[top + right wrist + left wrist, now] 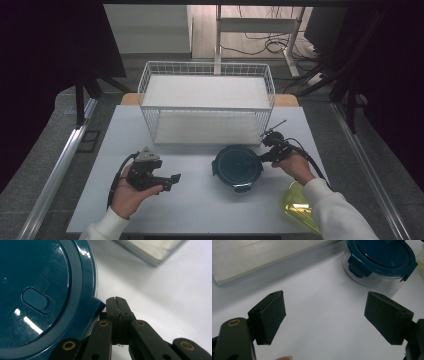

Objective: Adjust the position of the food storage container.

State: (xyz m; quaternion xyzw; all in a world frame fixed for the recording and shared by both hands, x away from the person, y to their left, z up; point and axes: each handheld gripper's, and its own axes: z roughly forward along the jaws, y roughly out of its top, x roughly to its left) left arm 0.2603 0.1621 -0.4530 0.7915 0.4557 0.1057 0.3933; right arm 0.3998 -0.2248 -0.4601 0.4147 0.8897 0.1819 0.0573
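A round glass container with a dark blue clip-on lid [237,166] sits in the middle of the white table [200,200]. My right gripper [262,158] is at the container's right rim. In the right gripper view its jaws [116,306] are pressed together with nothing between them, right beside a clip tab of the lid [96,308]. My left gripper [172,180] rests in a hand to the left of the container, pointing toward it. Its jaws [325,315] stand wide apart over bare table, with the container [382,260] ahead and apart from them.
A white wire basket shelf [207,102] with two levels stands at the back of the table; its lower board [262,257] lies ahead of the left gripper. A yellow translucent container [300,206] sits at the table's front right, under the right sleeve.
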